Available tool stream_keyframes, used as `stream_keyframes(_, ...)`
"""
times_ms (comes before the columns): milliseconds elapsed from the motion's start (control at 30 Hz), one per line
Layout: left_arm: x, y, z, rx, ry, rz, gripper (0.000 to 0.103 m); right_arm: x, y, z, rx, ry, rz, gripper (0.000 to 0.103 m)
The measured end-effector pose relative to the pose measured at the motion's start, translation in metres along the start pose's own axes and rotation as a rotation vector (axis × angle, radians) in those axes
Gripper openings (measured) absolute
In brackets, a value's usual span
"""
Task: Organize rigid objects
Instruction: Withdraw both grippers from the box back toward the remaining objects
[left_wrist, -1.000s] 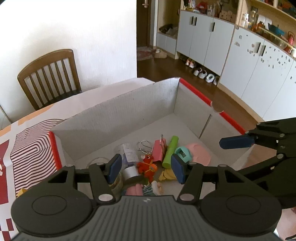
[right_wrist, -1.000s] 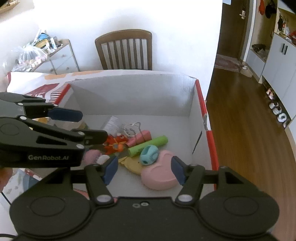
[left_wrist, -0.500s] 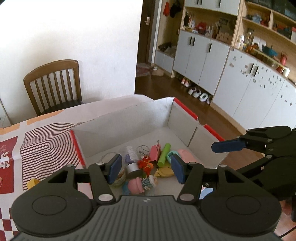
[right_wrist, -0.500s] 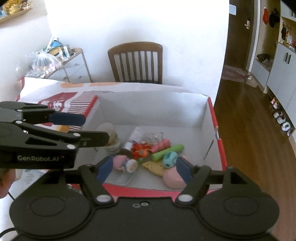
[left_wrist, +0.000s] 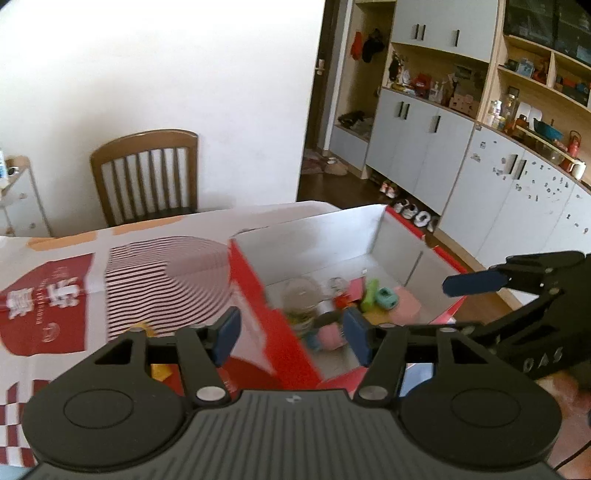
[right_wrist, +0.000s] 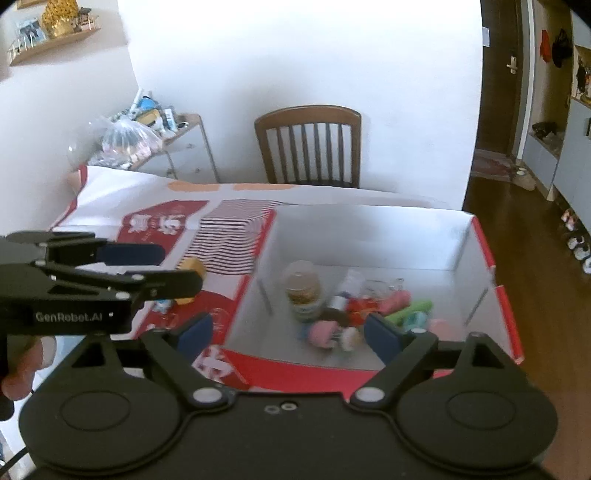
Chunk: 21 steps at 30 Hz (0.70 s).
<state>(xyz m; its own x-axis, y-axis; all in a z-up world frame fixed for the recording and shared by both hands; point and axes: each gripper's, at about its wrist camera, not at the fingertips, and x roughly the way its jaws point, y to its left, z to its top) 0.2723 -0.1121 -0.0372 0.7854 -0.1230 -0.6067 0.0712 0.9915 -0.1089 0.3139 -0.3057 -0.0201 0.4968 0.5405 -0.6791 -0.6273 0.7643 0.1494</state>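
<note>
A red-rimmed cardboard box (left_wrist: 373, 229) (right_wrist: 369, 218) stands on the table and holds several small things: a clear jar (right_wrist: 303, 287), a green tube (left_wrist: 370, 298), a teal toy (left_wrist: 386, 296), a pink heart-shaped case (left_wrist: 408, 304) and a pink toy (right_wrist: 322, 331). My left gripper (left_wrist: 290, 332) is open and empty, held above the box's near left corner. My right gripper (right_wrist: 288, 332) is open and empty above the box's near edge. A small yellow object (right_wrist: 191, 267) lies on the cloth left of the box.
A red-and-white patterned tablecloth (left_wrist: 74, 288) covers the table. A wooden chair (right_wrist: 308, 147) stands behind it. A side cabinet with a plastic bag (right_wrist: 125, 138) is at the left; white cupboards (left_wrist: 424, 144) and wooden floor are at the right.
Both grippers have pulled back and up from inside the box, so the box looks smaller and more table shows. Both stay open and empty.
</note>
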Motion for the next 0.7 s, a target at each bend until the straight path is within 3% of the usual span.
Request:
stream_keyframes(400,-0.042,0.065,-0.035,-0.048,-0.031,0.056,0.075,0.010,0.056,-0.007,0.002,-0.005,0.017,0.099)
stream_keyframes(700,-0.042,0.106,-0.051,-0.069,-0.010,0.078,0.081,0.030,0.091,-0.007,0.019,0.017,0.002,0.102)
